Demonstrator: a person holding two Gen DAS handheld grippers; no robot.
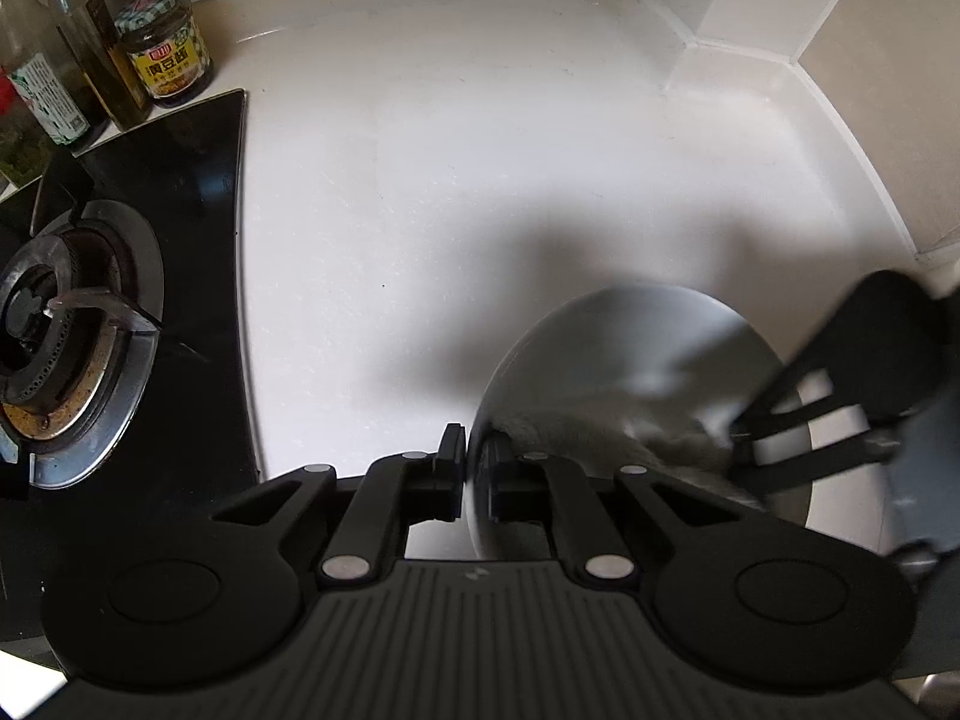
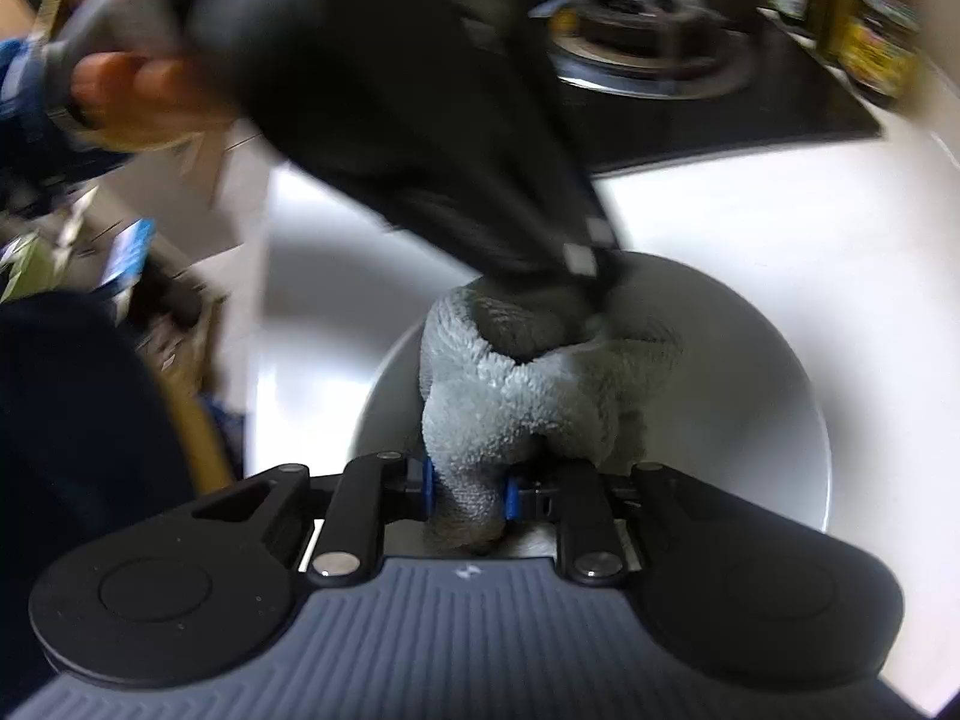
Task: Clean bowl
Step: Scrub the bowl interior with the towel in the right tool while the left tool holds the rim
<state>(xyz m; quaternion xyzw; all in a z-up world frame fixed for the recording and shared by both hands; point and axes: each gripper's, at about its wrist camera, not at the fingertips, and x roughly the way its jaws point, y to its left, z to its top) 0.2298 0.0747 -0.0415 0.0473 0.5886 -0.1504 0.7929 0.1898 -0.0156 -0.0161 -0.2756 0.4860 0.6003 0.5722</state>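
Gripped between the blue pads of the right claw [image 2: 465,489] is a grey cloth [image 2: 516,384], pressed into the white bowl [image 2: 780,396]. That bowl stands on the white desk [image 1: 456,180], just right of the black gas stove [image 1: 180,276]. Left claw [image 1: 474,468] is clenched on the bowl's near rim. Jar [image 1: 165,42] and bottles [image 1: 90,42] stand behind the stove.

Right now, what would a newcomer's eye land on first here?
The grey cloth bunched inside the white bowl, pinched by the right gripper. Next, the left gripper clamped on the bowl's rim on the white counter. Then the gas burner at far left, jars behind it.
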